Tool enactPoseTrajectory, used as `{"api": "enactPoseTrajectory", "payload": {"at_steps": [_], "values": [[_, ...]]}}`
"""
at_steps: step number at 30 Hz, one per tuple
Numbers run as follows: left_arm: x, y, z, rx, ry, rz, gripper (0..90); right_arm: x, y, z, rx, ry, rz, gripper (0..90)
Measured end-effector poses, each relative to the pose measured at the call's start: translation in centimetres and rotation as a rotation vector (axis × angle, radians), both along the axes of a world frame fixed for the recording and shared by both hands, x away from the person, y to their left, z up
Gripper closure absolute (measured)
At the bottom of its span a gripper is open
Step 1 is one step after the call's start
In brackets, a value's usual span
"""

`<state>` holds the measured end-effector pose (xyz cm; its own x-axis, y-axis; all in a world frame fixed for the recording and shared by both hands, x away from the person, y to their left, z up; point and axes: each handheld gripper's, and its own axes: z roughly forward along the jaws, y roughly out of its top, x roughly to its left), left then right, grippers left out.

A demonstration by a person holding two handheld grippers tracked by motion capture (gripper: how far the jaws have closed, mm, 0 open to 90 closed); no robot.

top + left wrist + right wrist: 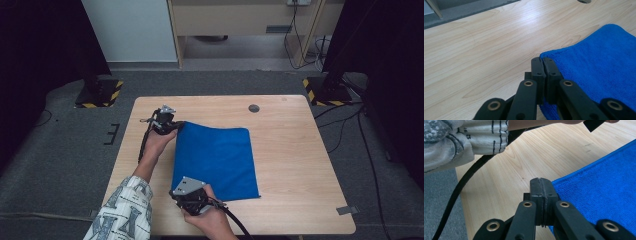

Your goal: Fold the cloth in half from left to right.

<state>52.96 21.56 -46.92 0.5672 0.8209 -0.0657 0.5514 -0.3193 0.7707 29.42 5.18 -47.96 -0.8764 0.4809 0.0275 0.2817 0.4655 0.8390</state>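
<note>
Two grippers pinch one blue towel (215, 160) lying mid-table (300, 165) — the left gripper (172, 126) its far left corner, the right gripper (181, 192) its near left corner; a patterned sleeve (461, 137) bears small unreadable print.

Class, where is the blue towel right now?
High view: the blue towel lies mid-table, its left corners pinched by the left gripper and right gripper.

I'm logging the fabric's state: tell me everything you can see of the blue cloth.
The blue terry-like cloth is a plain rectangle, apparently folded, lying mostly flat on the light wooden table. The left gripper is shut on its far left corner, the right gripper on its near left corner. The far left corner looks slightly lifted.
</note>
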Motion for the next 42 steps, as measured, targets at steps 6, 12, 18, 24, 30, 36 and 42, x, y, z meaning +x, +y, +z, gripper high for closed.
{"api": "enactPoseTrajectory", "payload": {"at_steps": [6,12,18,24,30,36,42], "values": [[-0.1,0.5,0.1,0.01,0.004,0.005,87.8,0.0,0.6,0.3,0.005,-0.005,0.002,89.7],[-0.1,1.3,0.1,0.005,0.013,0.011,87.8,-0.2,1.0,0.3,0.004,-0.012,0.011,89.9],[-0.2,2.0,0.2,-0.001,0.015,0.008,87.9,-0.3,1.3,0.4,0.014,-0.012,0.009,89.9],[-0.3,2.5,0.2,-0.006,0.015,-0.002,87.9,-0.5,2.0,0.5,0.026,-0.016,0.01,89.8],[-0.3,3.5,0.3,-0.008,0.014,0.007,87.9,-0.4,3.0,0.5,0.032,-0.008,0.01,89.8],[-0.5,4.7,0.5,-0.012,0.02,0.015,87.9,-0.2,4.4,0.9,0.057,-0.008,0.017,89.8],[0.0,3.5,-0.1,-0.01,0.03,0.018,87.8,0.3,3.3,0.6,0.077,0.009,-0.004,89.7]]}}
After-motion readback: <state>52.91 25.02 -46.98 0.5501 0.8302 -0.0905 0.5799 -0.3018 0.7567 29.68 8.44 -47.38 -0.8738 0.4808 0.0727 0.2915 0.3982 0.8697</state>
